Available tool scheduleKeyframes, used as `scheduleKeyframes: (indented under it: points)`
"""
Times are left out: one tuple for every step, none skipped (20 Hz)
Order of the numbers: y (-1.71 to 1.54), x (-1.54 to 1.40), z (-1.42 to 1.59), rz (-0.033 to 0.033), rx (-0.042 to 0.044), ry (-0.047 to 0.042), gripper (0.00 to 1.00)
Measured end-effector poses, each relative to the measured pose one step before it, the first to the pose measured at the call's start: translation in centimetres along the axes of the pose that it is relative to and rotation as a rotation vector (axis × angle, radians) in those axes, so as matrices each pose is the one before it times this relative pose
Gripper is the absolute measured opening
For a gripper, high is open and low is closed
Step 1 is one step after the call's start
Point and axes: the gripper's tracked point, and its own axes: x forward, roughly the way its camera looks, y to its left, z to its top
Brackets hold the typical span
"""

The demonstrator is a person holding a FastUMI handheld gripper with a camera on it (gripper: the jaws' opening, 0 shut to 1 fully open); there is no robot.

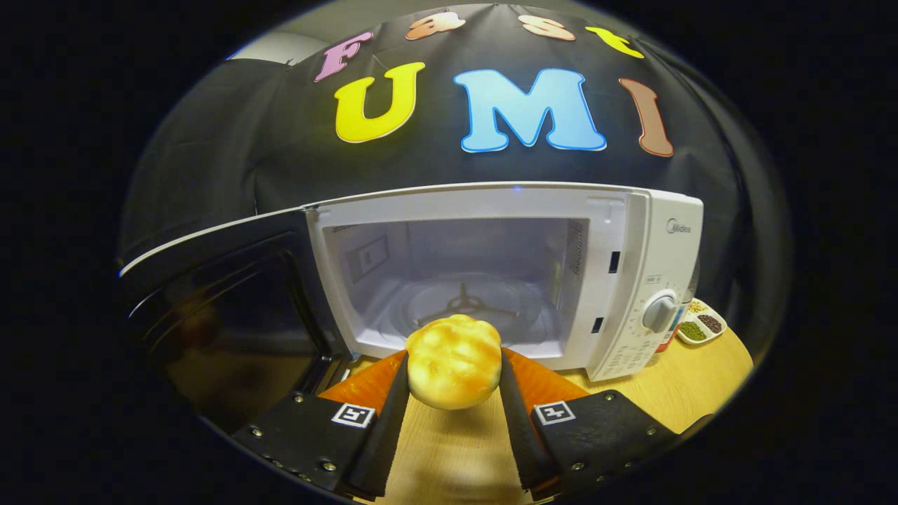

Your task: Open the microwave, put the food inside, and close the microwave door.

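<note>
While my gripper (454,382) pinches the bun (454,361) between its 2 fingers just before the microwave (631,280), the open door (224,308) hangs left and a dish of spices (701,324) sits right.

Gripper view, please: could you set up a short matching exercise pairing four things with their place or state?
Things:
1. bread roll
2. microwave door
3. turntable
4. spice dish

Places or states:
A. swung open beside the cavity
B. on the table beyond the control panel
C. clamped between the fingers of the gripper
D. bare, inside the microwave

Pairs: 1-C, 2-A, 3-D, 4-B
</note>
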Motion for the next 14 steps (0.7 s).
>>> scheduleKeyframes:
  points:
    - [-0.237, 1.092, 0.312, -0.00856, 0.01033, -0.00601, 0.68]
    - [-0.176, 1.135, 0.153, -0.01337, 0.00631, -0.00173, 0.68]
    - [-0.127, 1.011, 0.059, -0.01006, 0.00220, 0.00236, 0.68]
    - [0.040, 1.253, 0.011, -0.00658, 0.00307, 0.00599, 0.68]
    - [0.055, 1.032, 0.153, -0.00460, 0.00095, 0.00209, 0.68]
    - [0.027, 1.023, 0.161, -0.00466, 0.00339, 0.00147, 0.68]
    - [0.091, 1.025, 0.110, -0.00421, 0.01015, 0.00422, 0.68]
    - [0.001, 0.831, -0.130, -0.00442, 0.00928, 0.00564, 0.68]
    - [0.049, 0.903, -0.186, -0.01176, 0.01259, 0.00455, 0.68]
    - [0.167, 0.489, -0.316, -0.00537, 0.00243, 0.00397, 0.68]
    - [0.230, 0.704, -0.027, -0.00181, -0.00543, -0.00236, 0.68]
    - [0.111, 0.431, 0.168, -0.00806, -0.01272, -0.00780, 0.68]
    - [-0.007, 0.245, -0.080, -0.00816, -0.01710, -0.00432, 0.68]
    - [0.246, 0.266, -0.220, 0.00142, -0.00757, 0.00205, 0.68]
